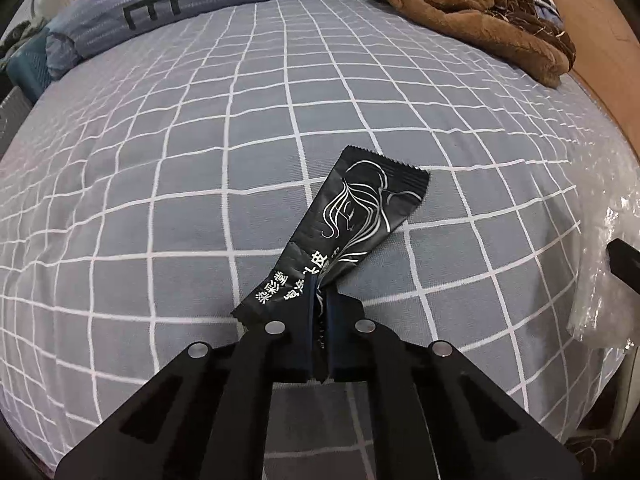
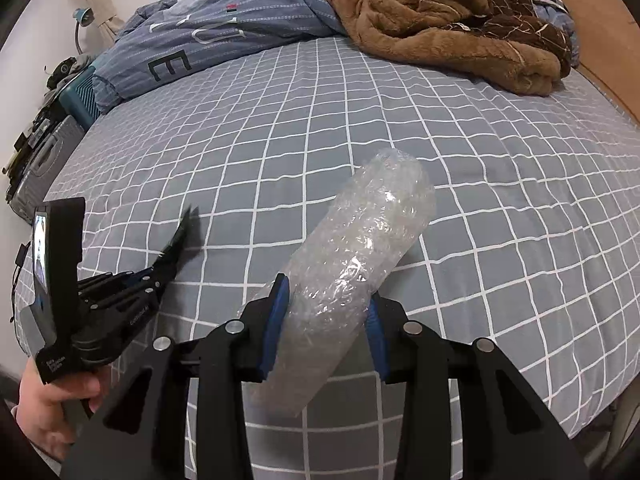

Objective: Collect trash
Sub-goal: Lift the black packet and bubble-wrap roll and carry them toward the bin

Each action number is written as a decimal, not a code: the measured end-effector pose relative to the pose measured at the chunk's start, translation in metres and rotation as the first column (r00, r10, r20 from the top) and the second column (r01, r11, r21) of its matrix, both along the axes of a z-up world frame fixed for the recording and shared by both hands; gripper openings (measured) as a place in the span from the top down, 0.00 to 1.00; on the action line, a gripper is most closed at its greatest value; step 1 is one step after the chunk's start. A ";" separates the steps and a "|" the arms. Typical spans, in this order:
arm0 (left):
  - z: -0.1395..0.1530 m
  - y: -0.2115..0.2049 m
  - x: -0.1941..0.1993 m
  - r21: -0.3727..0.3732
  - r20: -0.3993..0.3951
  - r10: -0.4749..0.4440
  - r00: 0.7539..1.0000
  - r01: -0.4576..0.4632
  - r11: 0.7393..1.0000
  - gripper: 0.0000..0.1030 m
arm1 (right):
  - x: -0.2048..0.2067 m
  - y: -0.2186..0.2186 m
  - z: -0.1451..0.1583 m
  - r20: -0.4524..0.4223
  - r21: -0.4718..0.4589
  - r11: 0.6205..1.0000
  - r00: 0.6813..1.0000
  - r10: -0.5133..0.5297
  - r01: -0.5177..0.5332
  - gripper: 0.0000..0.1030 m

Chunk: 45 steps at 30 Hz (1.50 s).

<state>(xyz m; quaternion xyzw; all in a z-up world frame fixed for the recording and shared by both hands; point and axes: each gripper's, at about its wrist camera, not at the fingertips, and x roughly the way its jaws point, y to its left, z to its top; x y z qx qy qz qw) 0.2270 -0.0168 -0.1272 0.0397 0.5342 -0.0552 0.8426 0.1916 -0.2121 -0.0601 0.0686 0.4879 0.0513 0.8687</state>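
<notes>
Both pieces of trash are in hand above the bed; as far as these views show, only the carrying away and dropping remain, and no bin is in sight. Left gripper (image 1: 319, 312): fingers nearly closed, pinching the near end of a black sachet (image 1: 352, 224), which juts forward over the checked sheet (image 1: 160, 128). Right gripper (image 2: 326, 320): fingers partly open, clamped on either side of a roll of bubble wrap (image 2: 352, 256). Beyond lie a blue quilt (image 2: 208, 36) and a brown blanket (image 2: 440, 20).
</notes>
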 end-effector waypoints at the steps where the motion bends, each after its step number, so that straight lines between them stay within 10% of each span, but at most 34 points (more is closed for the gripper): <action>1: 0.003 0.001 -0.002 -0.003 0.006 0.007 1.000 -0.007 1.000 0.97 | -0.001 0.000 0.000 0.000 0.000 1.000 1.000 0.003 -0.003 0.66; 45: 0.121 0.031 -0.160 -0.064 0.102 0.098 0.990 -0.092 0.994 0.98 | -0.102 0.045 0.078 0.070 0.010 0.995 0.993 0.099 -0.100 0.66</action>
